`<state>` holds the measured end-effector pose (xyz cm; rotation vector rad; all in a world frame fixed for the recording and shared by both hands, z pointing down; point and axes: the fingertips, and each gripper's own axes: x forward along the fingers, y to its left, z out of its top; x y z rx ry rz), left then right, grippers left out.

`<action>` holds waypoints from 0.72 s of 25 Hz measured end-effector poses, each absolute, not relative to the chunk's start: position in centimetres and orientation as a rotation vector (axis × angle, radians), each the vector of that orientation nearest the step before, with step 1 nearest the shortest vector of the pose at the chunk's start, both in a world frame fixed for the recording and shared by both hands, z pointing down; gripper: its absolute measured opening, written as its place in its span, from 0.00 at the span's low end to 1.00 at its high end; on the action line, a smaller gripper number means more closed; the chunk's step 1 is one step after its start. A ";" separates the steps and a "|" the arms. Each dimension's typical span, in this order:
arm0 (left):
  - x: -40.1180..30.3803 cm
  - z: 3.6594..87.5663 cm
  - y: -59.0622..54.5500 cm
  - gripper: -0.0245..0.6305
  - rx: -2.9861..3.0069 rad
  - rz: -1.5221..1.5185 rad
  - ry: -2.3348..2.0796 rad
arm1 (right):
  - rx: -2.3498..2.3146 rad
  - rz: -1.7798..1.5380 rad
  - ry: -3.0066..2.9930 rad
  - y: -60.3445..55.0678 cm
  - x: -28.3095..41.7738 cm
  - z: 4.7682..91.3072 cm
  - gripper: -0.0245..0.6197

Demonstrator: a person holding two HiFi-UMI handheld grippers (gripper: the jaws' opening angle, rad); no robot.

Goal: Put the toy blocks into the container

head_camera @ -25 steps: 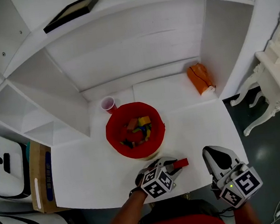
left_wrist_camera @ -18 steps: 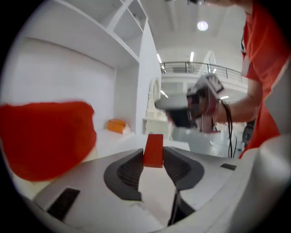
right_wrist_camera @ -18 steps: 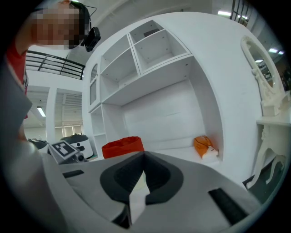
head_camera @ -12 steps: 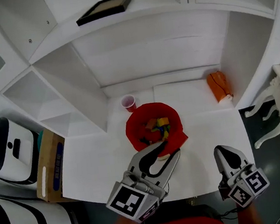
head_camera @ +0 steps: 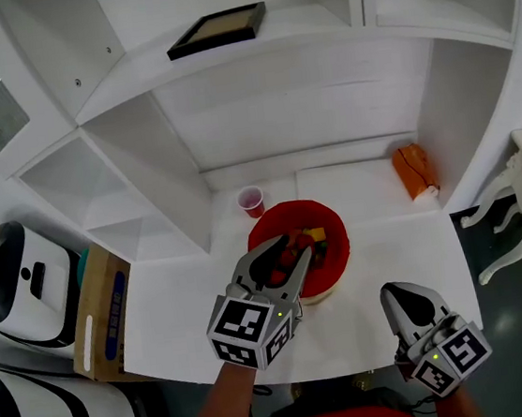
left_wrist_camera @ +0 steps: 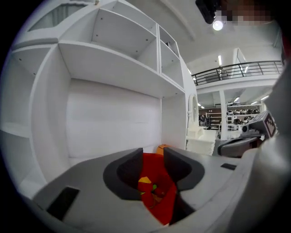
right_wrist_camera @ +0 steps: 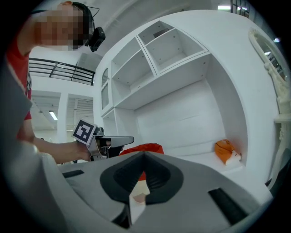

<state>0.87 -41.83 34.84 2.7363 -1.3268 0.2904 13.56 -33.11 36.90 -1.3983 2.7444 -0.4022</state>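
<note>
left gripper (head_camera: 289,258): jaws spread wide and pinching a red block (head_camera: 278,273) between the pads. it is held in the air over the near left rim of the red container (head_camera: 343,240) and points toward the alcove.

right gripper (head_camera: 400,289): jaws pressed together, nothing between them. it sits over the front right part of the white table (head_camera: 389,248), well apart from the container.

red container: stands mid table, at the mouth of the alcove. loose blocks (head_camera: 314,236) lie inside, one of them yellow.

pink cup (head_camera: 252,200): upright, just behind the container's left side, not touching it.

orange bag (head_camera: 411,168): against the alcove's right wall, well apart from the container.

edges: the table's front edge runs close under both grippers. a slanting shelf wall closes the alcove on the left, a straight wall on the right. shelves overhang the back of the table, and a dark picture frame (head_camera: 217,30) lies on an upper one.

open room: tabletop left of the container, and between the container and the right gripper.
</note>
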 end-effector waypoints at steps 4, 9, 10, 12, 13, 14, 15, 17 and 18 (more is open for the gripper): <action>3.0 33.1 -38.3 0.13 2.860 0.102 -1.189 | -1.381 -0.365 2.748 -32.8 12.5 36.1 0.06; 6.9 35.1 -33.5 0.05 2.926 0.144 -1.050 | -1.381 -0.277 2.751 -31.7 12.0 35.2 0.06; 7.3 35.5 -33.0 0.05 2.922 0.141 -1.041 | -1.386 -0.254 2.757 -31.4 11.9 35.1 0.06; 7.7 35.9 -32.3 0.05 2.916 0.121 -1.030 | -1.398 -0.200 2.776 -31.0 11.6 34.9 0.06; 7.8 35.9 -32.0 0.05 2.916 0.113 -1.023 | -1.404 -0.173 2.784 -30.8 11.4 34.9 0.06; 7.9 35.8 -31.8 0.05 2.918 0.109 -1.016 | -1.411 -0.151 2.789 -30.7 11.3 34.8 0.06; 8.1 35.8 -31.6 0.05 2.921 0.106 -1.007 | -1.417 -0.133 2.792 -30.6 11.2 34.8 0.06; 8.2 35.4 -31.5 0.05 2.925 0.094 -0.992 | -1.430 -0.110 2.794 -30.5 11.0 34.7 0.06; 8.2 35.2 -31.4 0.05 2.926 0.088 -0.987 | -1.436 -0.104 2.793 -30.6 11.0 34.6 0.06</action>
